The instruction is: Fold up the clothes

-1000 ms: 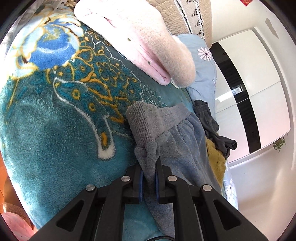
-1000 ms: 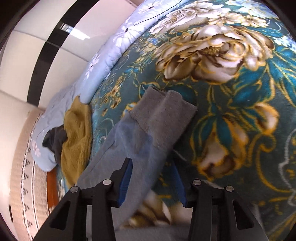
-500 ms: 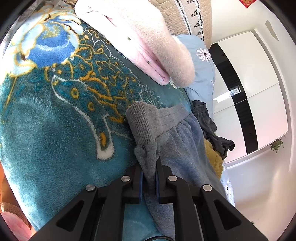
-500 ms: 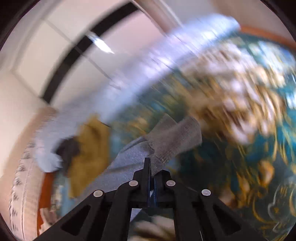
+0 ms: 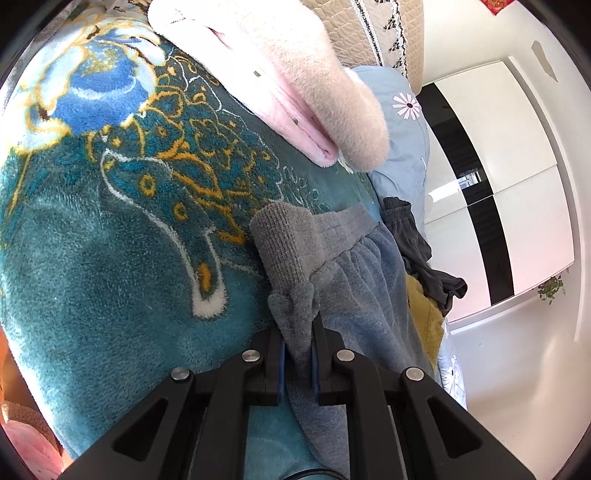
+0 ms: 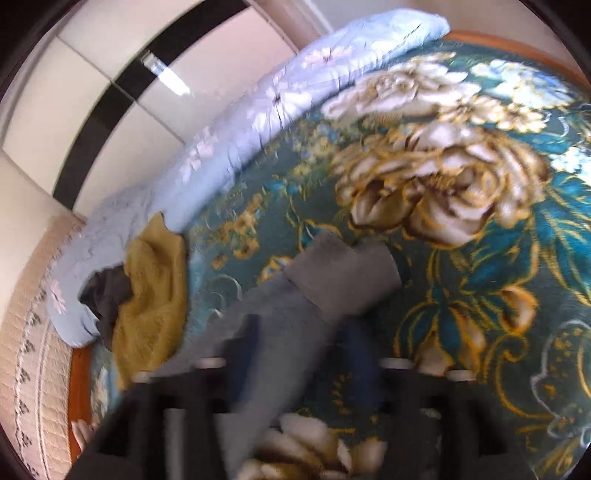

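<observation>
A pair of grey fleece trousers (image 5: 365, 280) lies on a bed covered by a teal floral blanket (image 5: 110, 258). The left tool (image 5: 298, 354) is pressed together on a bunched fold of the trousers near the ribbed cuff (image 5: 284, 236), the grey cloth squeezed between its two black fingers (image 5: 271, 354) and rising in a small peak just ahead of them. The waistband end with its gathered fabric spreads away to the right of that pinch.

Seen from the right tool (image 6: 295, 354), the same trousers (image 6: 280, 325) stretch across the blanket (image 6: 480, 258), with a ribbed grey cuff (image 6: 347, 277) lying flat on the floral pattern. The tool is blurred, its jaws opening; a stretch of the trouser leg runs between its fingers (image 6: 247, 350), and the pads do not appear to press on it.

Beyond the trousers, toward the bed's edge, a mustard-yellow garment (image 6: 155, 291) lies crumpled, touching a dark grey garment (image 6: 107, 295) beside it. Both rest against a pale blue quilt (image 6: 258, 110) with daisy prints that runs along the far side of the bed. At the head of the bed, a fluffy pink and cream blanket (image 5: 288, 74) is folded on top of the teal one, in front of a quilted beige headboard (image 5: 369, 33). A white wardrobe (image 5: 498, 166) with a black stripe stands behind.
</observation>
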The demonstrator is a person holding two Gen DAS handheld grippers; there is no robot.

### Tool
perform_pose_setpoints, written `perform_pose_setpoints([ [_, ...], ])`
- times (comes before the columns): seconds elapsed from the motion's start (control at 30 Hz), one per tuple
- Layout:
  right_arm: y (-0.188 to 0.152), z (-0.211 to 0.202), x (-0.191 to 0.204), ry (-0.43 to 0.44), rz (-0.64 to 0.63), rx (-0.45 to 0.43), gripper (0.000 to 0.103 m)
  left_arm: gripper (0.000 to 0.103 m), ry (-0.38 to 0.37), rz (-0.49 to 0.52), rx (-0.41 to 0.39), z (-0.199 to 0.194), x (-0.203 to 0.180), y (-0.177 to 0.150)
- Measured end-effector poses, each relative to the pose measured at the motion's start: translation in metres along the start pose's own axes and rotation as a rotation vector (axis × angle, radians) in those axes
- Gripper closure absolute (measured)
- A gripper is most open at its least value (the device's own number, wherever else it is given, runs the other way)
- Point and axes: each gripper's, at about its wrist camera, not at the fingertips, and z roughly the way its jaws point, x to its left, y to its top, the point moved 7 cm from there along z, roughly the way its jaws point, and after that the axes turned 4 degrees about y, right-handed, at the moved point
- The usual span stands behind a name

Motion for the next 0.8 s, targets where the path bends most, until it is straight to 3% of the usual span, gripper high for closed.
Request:
perform_pose_setpoints([
  [0.17, -0.002, -0.035, 0.022, 0.045, -0.043, -0.022, 0.04, 0.085, -0.027, -0.005, 0.02, -0.004, 0.0, 0.001],
  [0.37, -0.011, -0.09, 0.058, 0.093, -0.154, -0.022, 0.037, 0.085, -0.053, -0.028, 0.038, -0.004, 0.003, 0.001],
  [0.5, -0.035, -0.108, 0.071, 0.158, -0.184, 0.071, 0.034, 0.084, -0.051, -0.023, 0.043, -0.006, 0.003, 0.0],
  [0.63, -0.057, -0.11, 0.053, 0.125, -0.187, 0.132, 0.034, 0.084, -0.055, -0.03, 0.044, -0.009, 0.005, 0.0],
  [0.8, -0.067, -0.117, -0.013, 0.034, -0.037, 0.156, 0.034, 0.084, -0.05, -0.024, 0.047, -0.009, 0.006, -0.001],
])
